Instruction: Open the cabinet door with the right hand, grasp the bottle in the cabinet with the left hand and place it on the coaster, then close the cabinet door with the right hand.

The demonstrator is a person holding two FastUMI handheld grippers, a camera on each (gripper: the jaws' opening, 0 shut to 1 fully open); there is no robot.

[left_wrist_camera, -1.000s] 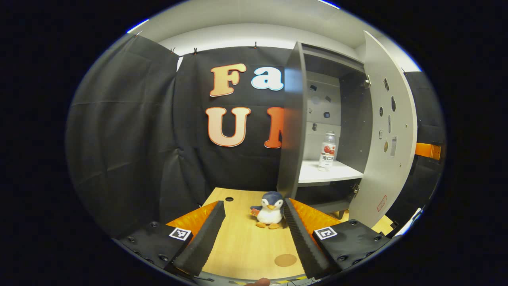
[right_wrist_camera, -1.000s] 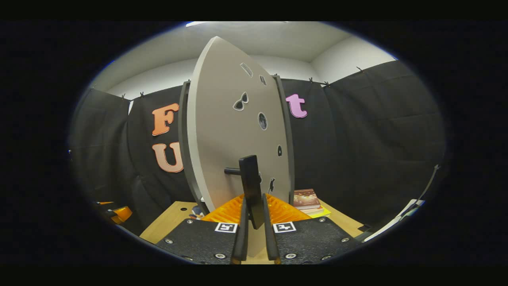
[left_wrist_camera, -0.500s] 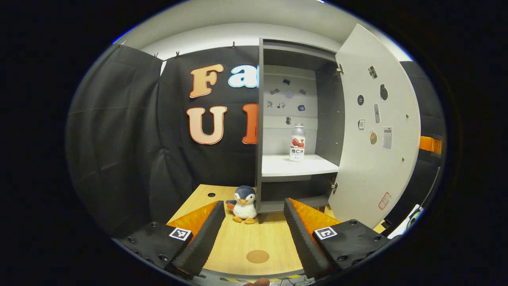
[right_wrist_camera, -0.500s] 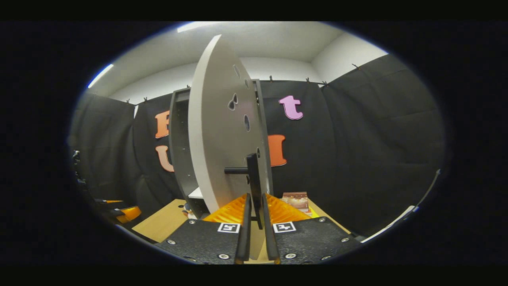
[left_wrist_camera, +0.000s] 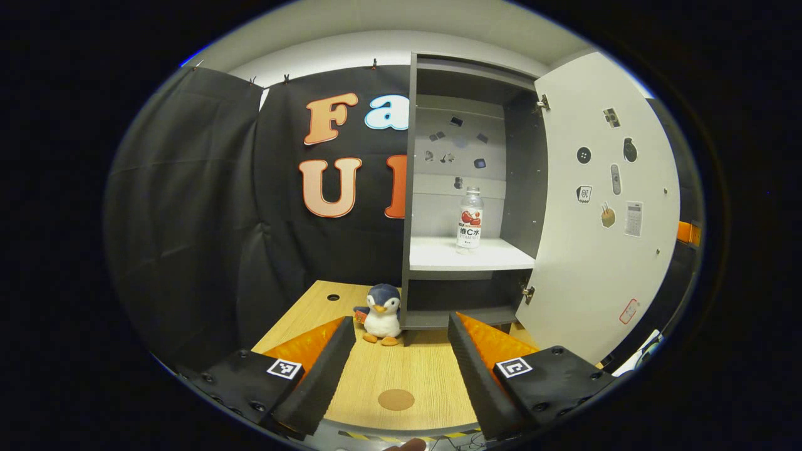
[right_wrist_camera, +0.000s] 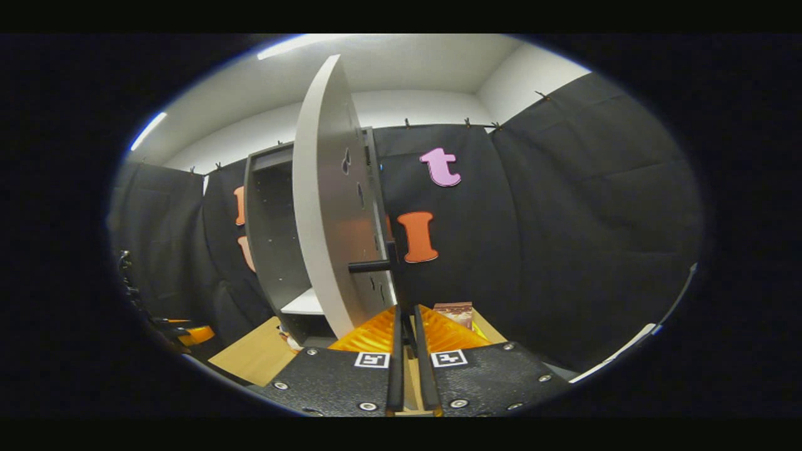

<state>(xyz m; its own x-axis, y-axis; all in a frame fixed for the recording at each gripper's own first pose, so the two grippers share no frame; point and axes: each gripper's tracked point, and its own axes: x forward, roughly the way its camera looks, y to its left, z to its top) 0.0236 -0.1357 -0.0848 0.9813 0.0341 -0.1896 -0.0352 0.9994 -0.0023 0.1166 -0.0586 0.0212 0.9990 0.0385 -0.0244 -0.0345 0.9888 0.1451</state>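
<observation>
Bottle (left_wrist_camera: 470,218) upright on cabinet shelf (left_wrist_camera: 438,255)

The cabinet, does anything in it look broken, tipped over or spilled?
Nothing stands out. The bottle stands upright on the white shelf, with no spill around it. The cabinet door hangs wide open on its hinges, as the task needs. The penguin toy sits upright on the table, near the coaster.

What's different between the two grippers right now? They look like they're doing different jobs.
The left gripper is spread wide and holds nothing; the right gripper is nearly shut on the door handle. The left gripper faces the bottle from well back; the right gripper is up against the open cabinet door. Both hang above the wooden table.
</observation>
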